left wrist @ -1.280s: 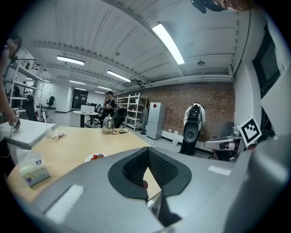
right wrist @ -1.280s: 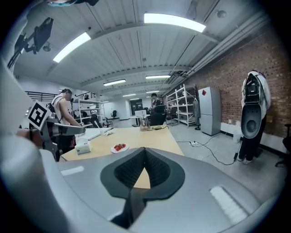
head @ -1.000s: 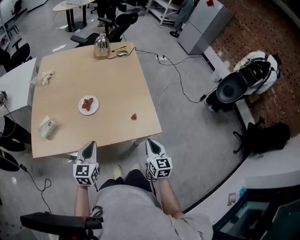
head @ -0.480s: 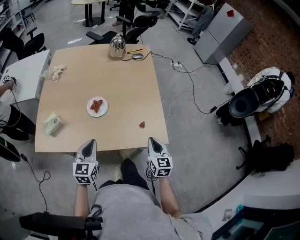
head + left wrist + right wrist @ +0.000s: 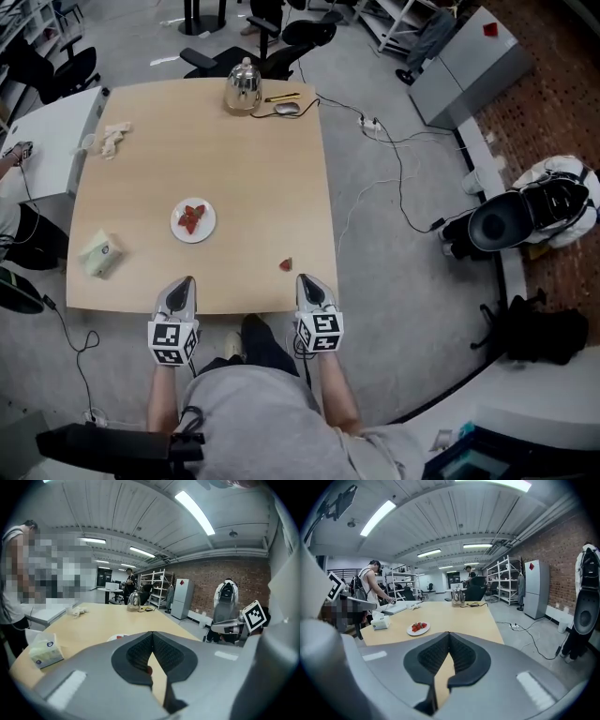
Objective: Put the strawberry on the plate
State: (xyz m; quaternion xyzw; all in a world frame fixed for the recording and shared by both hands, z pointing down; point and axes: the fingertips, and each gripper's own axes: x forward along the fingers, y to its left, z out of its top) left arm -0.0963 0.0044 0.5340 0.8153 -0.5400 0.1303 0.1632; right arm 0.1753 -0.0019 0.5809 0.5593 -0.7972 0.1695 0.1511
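The right gripper [image 5: 449,634] has its jaws pressed together at the tips with nothing between them; only bare tabletop shows through the slit below. The left gripper [image 5: 152,634] is likewise clenched and empty. A tiny red speck shows in the gap under its tips, too small to say what it is. Both grippers hang side by side at the near edge of the table [image 5: 253,178], just in front of the person's body, touching nothing that lies on it.

The loose strawberry [image 5: 285,264] lies on the wood near the table's near right corner, just ahead of the right gripper's tips and slightly to their left. The plate [image 5: 178,230] sits well apart from it, left of the table's middle and ahead of the left gripper, with some red strawberry pieces on it. Farther out are a tissue box [image 5: 100,255] by the left edge, a crumpled cloth [image 5: 114,139] beyond it, and a metal kettle [image 5: 243,86] at the far edge beside a mouse [image 5: 286,108] and its cable.

By my reading the task has barely begun: the step in hand is the approach to the strawberry, not yet a grasp. The right gripper is the nearer one, so the next move calls for it to part its jaws, come down so they straddle the berry, and close softly, since the fruit is small and likely easy to bruise, then carry it left across to the plate
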